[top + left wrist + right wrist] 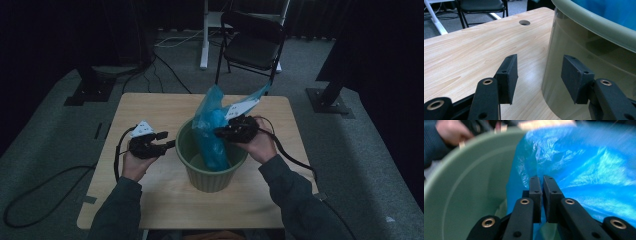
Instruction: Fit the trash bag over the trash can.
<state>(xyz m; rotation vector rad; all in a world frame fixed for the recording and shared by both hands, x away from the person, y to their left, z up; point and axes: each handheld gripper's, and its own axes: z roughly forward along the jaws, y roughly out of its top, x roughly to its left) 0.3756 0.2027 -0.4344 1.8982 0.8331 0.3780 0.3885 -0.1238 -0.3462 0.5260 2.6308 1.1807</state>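
Around the green bin [212,172] the table [150,107] lies bare on its left, front and far side, so a hand could pass there. The blue bag [210,130] fills the bin's right half and rises above its rim, blocking that side; the bin's left half stays free inside.

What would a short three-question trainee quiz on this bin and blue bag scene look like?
1. True or false: the right tongs are closed on the blue bag.
2. Which describes the left tongs? A) open beside the bin's outer wall, B) clamped on the bin's rim, C) holding the bag.
3. Fill in: the blue bag hangs partly inside the green ___.

Key: 1 true. 2 A. 3 bin, which stands on the wooden table.
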